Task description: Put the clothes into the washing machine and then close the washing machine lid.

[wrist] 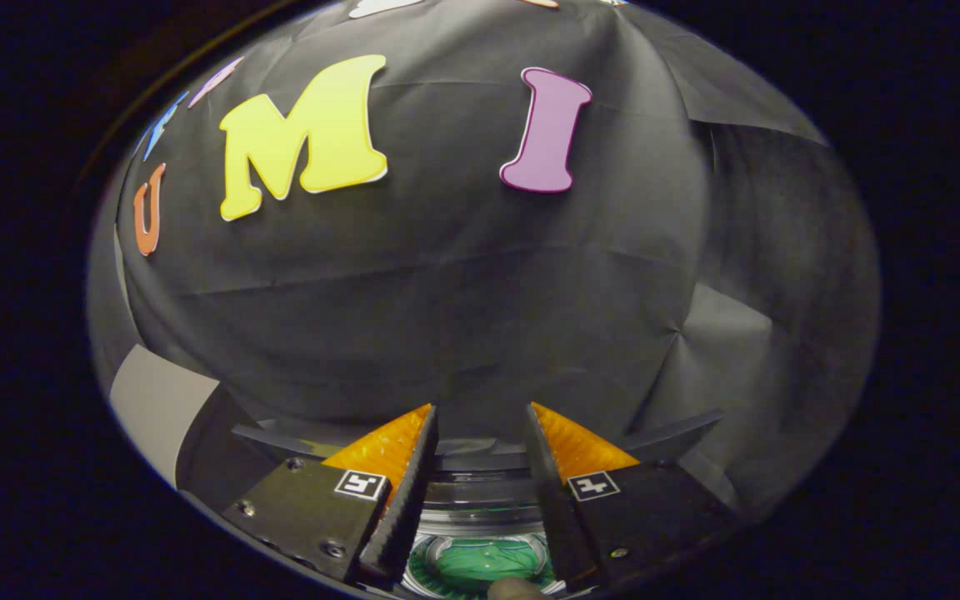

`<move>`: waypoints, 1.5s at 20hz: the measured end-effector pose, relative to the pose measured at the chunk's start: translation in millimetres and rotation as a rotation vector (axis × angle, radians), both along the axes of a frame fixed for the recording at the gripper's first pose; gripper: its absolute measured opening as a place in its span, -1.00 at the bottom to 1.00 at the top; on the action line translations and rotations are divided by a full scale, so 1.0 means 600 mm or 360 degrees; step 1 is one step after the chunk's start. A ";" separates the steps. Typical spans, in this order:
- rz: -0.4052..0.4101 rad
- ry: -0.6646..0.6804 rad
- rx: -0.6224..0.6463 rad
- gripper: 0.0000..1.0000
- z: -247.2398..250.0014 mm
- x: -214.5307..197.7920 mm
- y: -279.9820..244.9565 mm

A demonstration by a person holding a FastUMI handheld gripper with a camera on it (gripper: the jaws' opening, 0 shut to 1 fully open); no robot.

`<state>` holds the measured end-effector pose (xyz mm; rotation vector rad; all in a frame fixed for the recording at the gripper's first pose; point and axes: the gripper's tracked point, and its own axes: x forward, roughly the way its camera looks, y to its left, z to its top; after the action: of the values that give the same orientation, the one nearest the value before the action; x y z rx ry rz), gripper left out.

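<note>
We see the washing machine (pixel 480 521) below the hand-held gripper (pixel 480 417); its round rim shows between the parted fingers; green cloth (pixel 480 560) lies inside.

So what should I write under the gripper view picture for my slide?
Open tongs hover above the washing machine, something green inside, black cloth wall ahead.

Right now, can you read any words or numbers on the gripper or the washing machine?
No words or numbers can be read on either.
Gripper, fingers open and holding nothing: two square markers carry black-and-white patterns, not letters.
Washing machine, low between the fingers: its round rim shows no readable text.
</note>
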<state>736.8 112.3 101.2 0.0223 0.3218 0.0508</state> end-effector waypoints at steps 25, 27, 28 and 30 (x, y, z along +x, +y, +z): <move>0.0026 -0.0172 -0.0012 0.33 -0.013 -0.052 -0.003; 0.0031 -0.0185 -0.0013 0.33 -0.013 -0.058 -0.005; 0.0031 -0.0189 -0.0014 0.33 -0.013 -0.059 -0.005; 0.0035 -0.0201 -0.0019 0.33 -0.010 -0.062 -0.004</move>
<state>699.7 109.6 95.2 0.0037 0.1960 0.0720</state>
